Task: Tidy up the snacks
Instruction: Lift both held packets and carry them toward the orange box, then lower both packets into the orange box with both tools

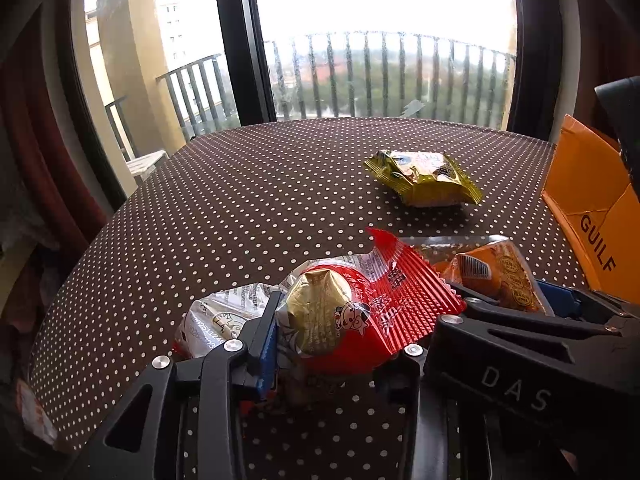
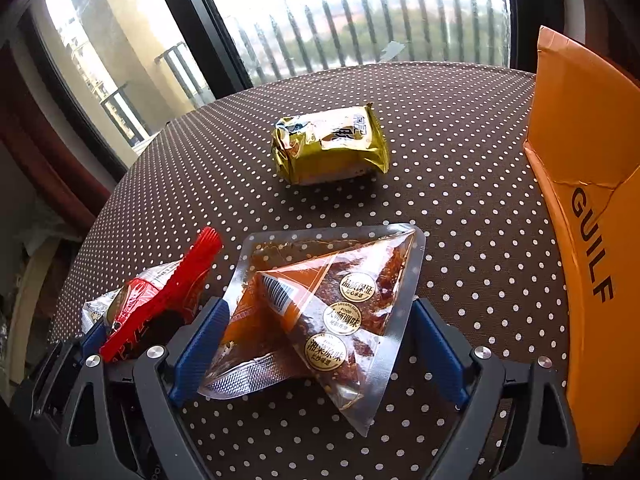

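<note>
My left gripper (image 1: 336, 332) is shut on a red snack packet (image 1: 384, 300) with a gold foil patch, held just above the polka-dot table (image 1: 240, 200). The same red packet (image 2: 160, 296) shows at the lower left of the right wrist view. My right gripper (image 2: 318, 308) stands open astride a clear triangular packet (image 2: 320, 312) of orange-brown snack that lies on the table; its pads sit close beside the packet's edges without squeezing it. A yellow-gold packet (image 2: 332, 148) lies alone farther back, also seen as the yellow-gold packet (image 1: 424, 178).
An open orange cardboard box (image 2: 584, 140) marked GUILF stands at the table's right edge, the same orange box (image 1: 588, 200). Behind the table (image 2: 460, 160) is a window with a dark frame (image 1: 240, 40) and a balcony railing. A dark red curtain (image 1: 24, 160) hangs at left.
</note>
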`<state>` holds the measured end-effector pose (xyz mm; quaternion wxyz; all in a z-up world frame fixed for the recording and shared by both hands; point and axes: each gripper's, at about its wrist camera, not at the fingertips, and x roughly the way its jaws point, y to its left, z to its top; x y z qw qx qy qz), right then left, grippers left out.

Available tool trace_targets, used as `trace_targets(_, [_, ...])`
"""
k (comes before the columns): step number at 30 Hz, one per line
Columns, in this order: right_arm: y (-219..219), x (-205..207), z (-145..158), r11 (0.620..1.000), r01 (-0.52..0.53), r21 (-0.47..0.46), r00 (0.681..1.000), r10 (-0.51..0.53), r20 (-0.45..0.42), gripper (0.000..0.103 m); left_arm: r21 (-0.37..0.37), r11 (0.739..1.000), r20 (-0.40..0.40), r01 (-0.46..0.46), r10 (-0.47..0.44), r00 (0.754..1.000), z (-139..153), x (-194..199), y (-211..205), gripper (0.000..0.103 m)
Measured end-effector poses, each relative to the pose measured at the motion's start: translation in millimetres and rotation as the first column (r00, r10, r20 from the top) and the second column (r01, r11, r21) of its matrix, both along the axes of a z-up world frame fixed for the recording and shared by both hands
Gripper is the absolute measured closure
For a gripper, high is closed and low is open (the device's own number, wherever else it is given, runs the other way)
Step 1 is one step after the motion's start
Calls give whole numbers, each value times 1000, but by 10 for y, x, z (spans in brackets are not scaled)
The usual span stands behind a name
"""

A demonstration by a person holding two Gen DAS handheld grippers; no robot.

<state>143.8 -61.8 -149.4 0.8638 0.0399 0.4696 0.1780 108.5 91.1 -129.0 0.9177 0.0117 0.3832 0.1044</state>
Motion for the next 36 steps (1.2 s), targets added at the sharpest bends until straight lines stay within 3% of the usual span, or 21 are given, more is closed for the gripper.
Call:
trace_targets(3, [5, -4, -2, 1000, 1, 19, 1000, -1, -9, 36, 0, 1000, -5, -2, 2, 1000, -3, 19, -8, 65])
trace_targets(9, [-26, -63, 81, 999, -14, 37, 1000, 14, 1, 50, -51, 999, -3, 3, -3, 1000, 31, -10, -6, 65])
trace_targets(13, [-80, -117, 147, 999, -9, 38, 1000, 9, 19, 52, -121, 993, 4, 16, -16, 1000, 89, -58, -10, 66])
trace_targets(24, [-219, -239, 595, 999, -4, 50, 996, 0, 93, 52, -207, 976, 54, 63, -53, 997, 439, -149, -139, 67])
trace_targets(36, [-444, -376, 1201, 998, 22, 67, 981, -35, 189, 52, -184, 973, 158, 136, -107, 982, 1038, -265, -326, 67])
